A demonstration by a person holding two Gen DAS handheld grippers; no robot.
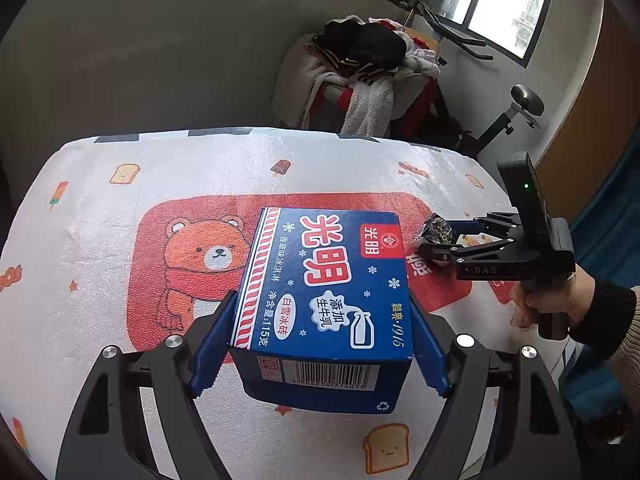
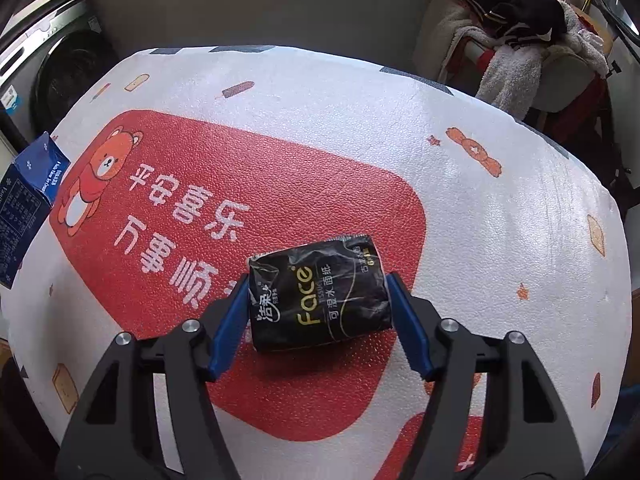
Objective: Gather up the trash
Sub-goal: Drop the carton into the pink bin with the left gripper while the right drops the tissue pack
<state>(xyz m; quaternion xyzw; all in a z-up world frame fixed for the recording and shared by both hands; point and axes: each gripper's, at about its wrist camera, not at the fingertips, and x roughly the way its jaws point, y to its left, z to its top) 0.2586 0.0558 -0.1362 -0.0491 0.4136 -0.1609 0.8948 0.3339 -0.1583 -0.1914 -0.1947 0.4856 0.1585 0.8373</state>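
A blue ice-cream carton [image 1: 328, 280] with red and white lettering sits between the blue pads of my left gripper [image 1: 324, 298], which press on both its sides; it hangs slightly above the tablecloth [image 1: 120, 240]. The same carton [image 2: 28, 192] shows at the left edge of the right wrist view. A black tissue pack [image 2: 320, 300] marked "Face" lies on the red patch of the cloth, with my right gripper [image 2: 318, 280] closed against its two ends. From the left wrist view, the right gripper [image 1: 440, 240] and the pack [image 1: 432, 226] are at the right.
A person's hand [image 1: 552, 300] holds the right gripper's handle. Beyond the table's far edge stands a chair piled with clothes [image 1: 360, 72] and an exercise-bike seat [image 1: 528, 100]. A washing machine [image 2: 60, 76] is off the table's left side.
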